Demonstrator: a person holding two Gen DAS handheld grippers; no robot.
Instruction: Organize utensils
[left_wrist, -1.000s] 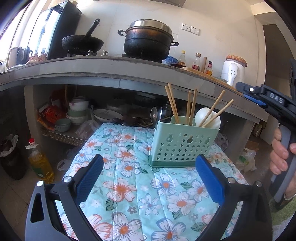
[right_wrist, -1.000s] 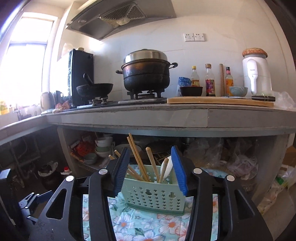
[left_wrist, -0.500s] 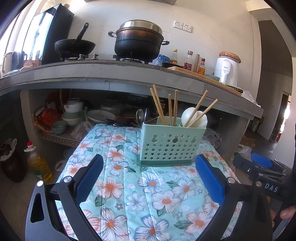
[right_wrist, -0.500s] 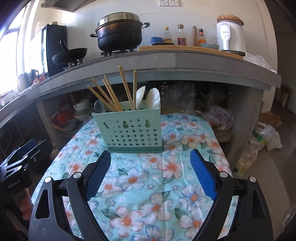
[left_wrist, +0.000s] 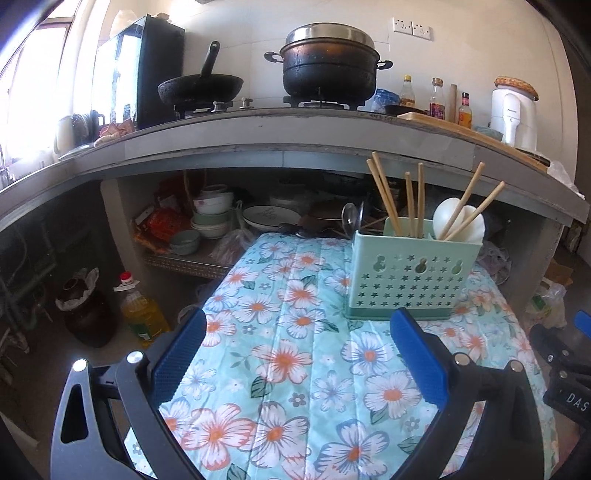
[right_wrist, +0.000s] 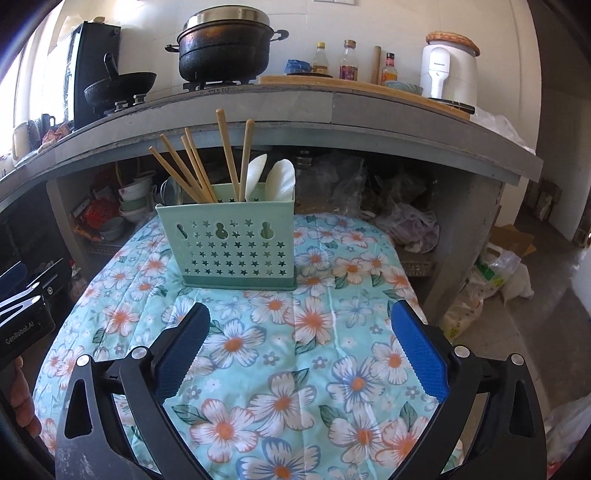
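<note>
Chopsticks (right_wrist: 195, 166) and two white spoons (right_wrist: 280, 181) stand upright in the green caddy (right_wrist: 232, 243); the caddy sits on the floral cloth (right_wrist: 295, 354) covering your desk, toward its far edge, under the counter (left_wrist: 258, 133); your left gripper (left_wrist: 295, 354) is spread wide and holds nothing, hovering over the cloth with the caddy ahead and to its right; your right gripper (right_wrist: 299, 350) is spread wide too, empty, with the caddy ahead and slightly left; neither touches the caddy.
</note>
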